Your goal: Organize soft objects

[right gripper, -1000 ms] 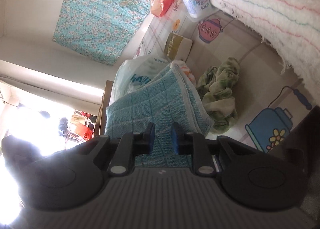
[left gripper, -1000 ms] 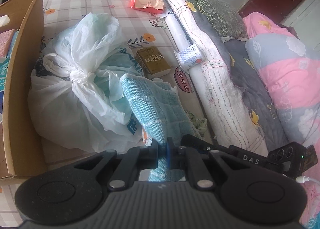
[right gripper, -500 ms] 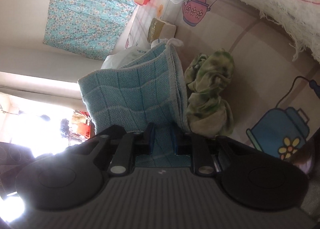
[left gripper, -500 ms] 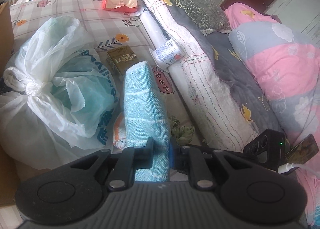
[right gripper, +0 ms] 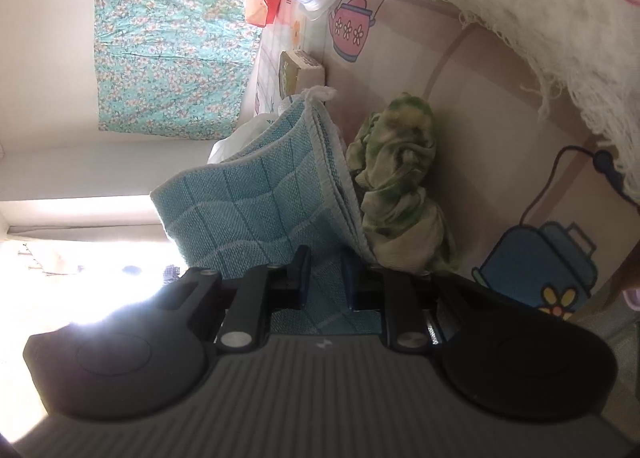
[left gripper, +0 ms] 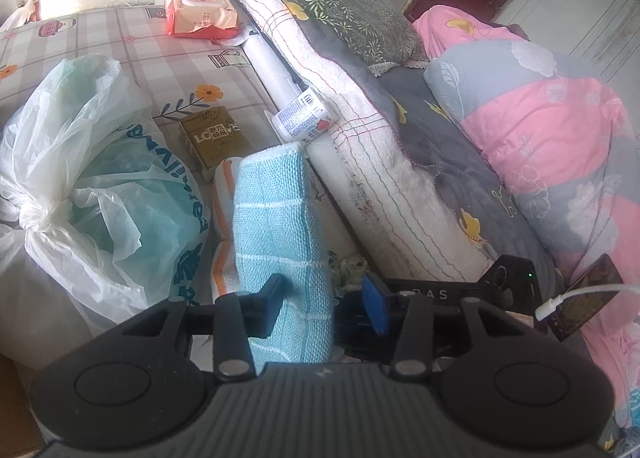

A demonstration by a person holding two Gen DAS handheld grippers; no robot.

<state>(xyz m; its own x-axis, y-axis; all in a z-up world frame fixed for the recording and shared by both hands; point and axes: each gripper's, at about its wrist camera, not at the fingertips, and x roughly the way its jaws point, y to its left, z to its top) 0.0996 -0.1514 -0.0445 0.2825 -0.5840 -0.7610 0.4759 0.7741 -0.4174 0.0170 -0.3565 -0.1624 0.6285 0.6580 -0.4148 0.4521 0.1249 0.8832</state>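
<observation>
Teal cloth: waffle-weave towel point(left gripper: 280, 226) with pale grid lines, folded, standing on edge above the printed bedsheet point(left gripper: 132, 42).
Left gripper: point(left gripper: 326, 304) jaws opening — the towel is between them but the blue right pad stands clear of it.
Right gripper: point(right gripper: 325, 278) clamped tight on the towel's point(right gripper: 256, 214) lower edge.
Neighbours: crinkly white plastic bag point(left gripper: 80, 178), knotted, at 9 o'clock of the towel; an orange-striped cloth point(left gripper: 224, 194) just behind it; a fringed white blanket roll point(left gripper: 360, 130) at 2 o'clock.
Right view only: a crumpled green-and-cream rag point(right gripper: 400, 190) touching the towel's hemmed side; a floral teal curtain point(right gripper: 168, 42) on the wall.
Left view only: a pink and grey quilt point(left gripper: 540, 130), a small olive carton point(left gripper: 214, 138).
Change: a second ago the left pads pinched the towel shut — now they are parted; the right grip is unchanged.
</observation>
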